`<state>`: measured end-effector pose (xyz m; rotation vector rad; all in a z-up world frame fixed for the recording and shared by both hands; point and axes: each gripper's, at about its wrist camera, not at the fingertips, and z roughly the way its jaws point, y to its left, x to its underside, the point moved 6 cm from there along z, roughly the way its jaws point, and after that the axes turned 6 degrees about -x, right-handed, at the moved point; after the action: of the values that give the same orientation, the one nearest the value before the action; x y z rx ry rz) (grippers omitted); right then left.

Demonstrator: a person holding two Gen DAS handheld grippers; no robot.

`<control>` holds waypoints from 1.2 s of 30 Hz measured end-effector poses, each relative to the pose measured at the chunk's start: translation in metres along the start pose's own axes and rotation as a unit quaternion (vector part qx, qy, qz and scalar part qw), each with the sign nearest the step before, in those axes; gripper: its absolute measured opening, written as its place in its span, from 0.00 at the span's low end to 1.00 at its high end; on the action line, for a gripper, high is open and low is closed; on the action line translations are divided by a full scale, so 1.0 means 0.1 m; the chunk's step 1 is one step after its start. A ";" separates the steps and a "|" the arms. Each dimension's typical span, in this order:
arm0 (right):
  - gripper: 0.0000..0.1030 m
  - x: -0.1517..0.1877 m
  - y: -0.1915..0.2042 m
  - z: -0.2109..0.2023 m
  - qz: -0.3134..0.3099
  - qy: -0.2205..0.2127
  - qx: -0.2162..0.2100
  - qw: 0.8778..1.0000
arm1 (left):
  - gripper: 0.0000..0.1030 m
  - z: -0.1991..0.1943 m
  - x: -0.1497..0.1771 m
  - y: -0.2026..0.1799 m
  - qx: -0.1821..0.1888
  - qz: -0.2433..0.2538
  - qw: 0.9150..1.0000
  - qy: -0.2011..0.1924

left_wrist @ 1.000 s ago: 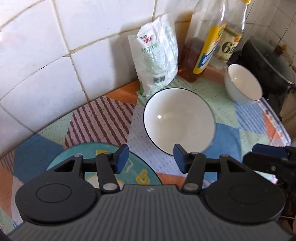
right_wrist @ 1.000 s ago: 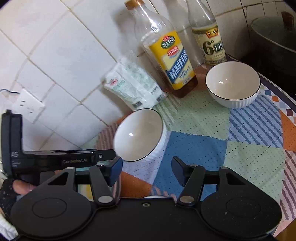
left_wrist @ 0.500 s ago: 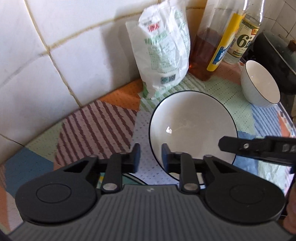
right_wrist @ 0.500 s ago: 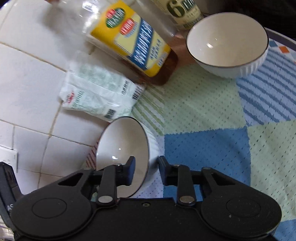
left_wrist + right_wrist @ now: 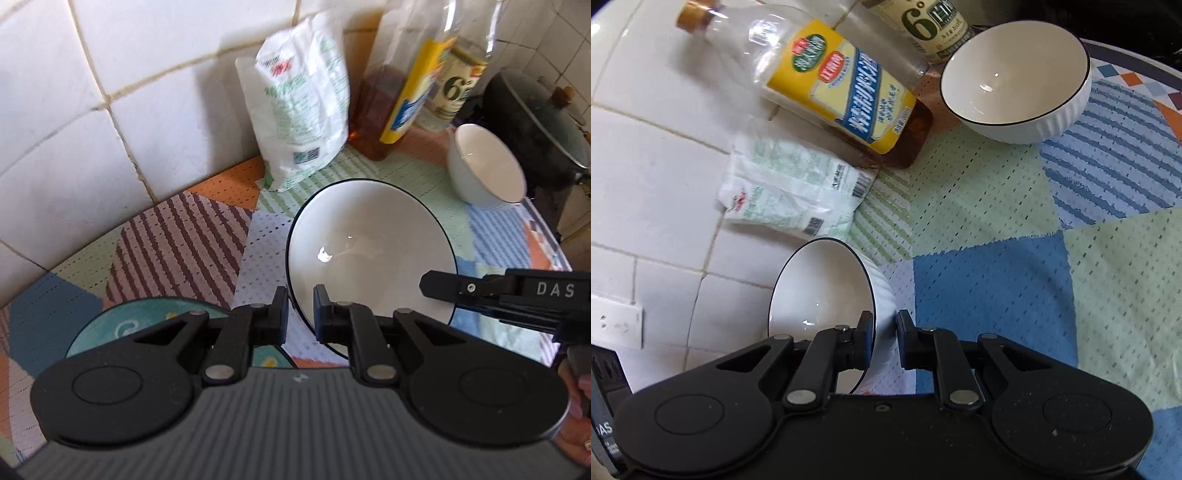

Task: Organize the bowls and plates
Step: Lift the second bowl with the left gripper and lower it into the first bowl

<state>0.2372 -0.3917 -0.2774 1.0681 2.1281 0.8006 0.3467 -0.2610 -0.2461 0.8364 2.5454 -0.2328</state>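
A white bowl with a dark rim (image 5: 369, 254) sits on the patchwork cloth. My left gripper (image 5: 300, 315) is shut on its near left rim, one finger inside and one outside. My right gripper (image 5: 884, 341) is shut on the opposite rim of the same bowl (image 5: 820, 295), and its body shows at the right of the left wrist view (image 5: 509, 295). A second white bowl (image 5: 1015, 79) stands farther right near the bottles; it also shows in the left wrist view (image 5: 484, 170). A teal plate (image 5: 147, 321) lies under my left gripper, mostly hidden.
A white and green bag (image 5: 303, 99) leans on the tiled wall behind the bowl. An oil bottle with a yellow label (image 5: 834, 88) and a second bottle (image 5: 927, 26) stand beside it. A dark lidded pot (image 5: 535, 122) sits at the far right edge.
Both grippers moved in on the near bowl and closed from wide open onto its rim, one on each side. The second bowl has not moved.
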 end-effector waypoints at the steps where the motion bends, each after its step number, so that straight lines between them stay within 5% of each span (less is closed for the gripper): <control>1: 0.17 0.01 0.03 -0.06 -0.005 -0.001 -0.004 1.000 | 0.12 -0.06 0.01 -0.02 0.000 0.002 1.000 -0.003; 17: 0.18 0.38 0.11 -1.03 -0.040 -0.042 -0.064 0.996 | 0.12 -0.97 0.45 -0.37 -0.004 0.025 0.999 -0.024; 29: 0.18 0.88 -0.22 -1.31 -0.038 -0.040 -0.057 0.997 | 0.12 -1.03 1.03 -0.65 -0.026 0.061 0.998 -0.001; 36: 0.18 0.96 -0.34 -1.34 -0.026 -0.040 -0.040 0.998 | 0.13 -0.93 1.11 -0.74 -0.019 0.077 0.996 0.033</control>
<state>0.0757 -0.3596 -0.2435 0.9828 2.0322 0.7982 0.1893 -0.2359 -0.2134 1.0359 2.5217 -0.1080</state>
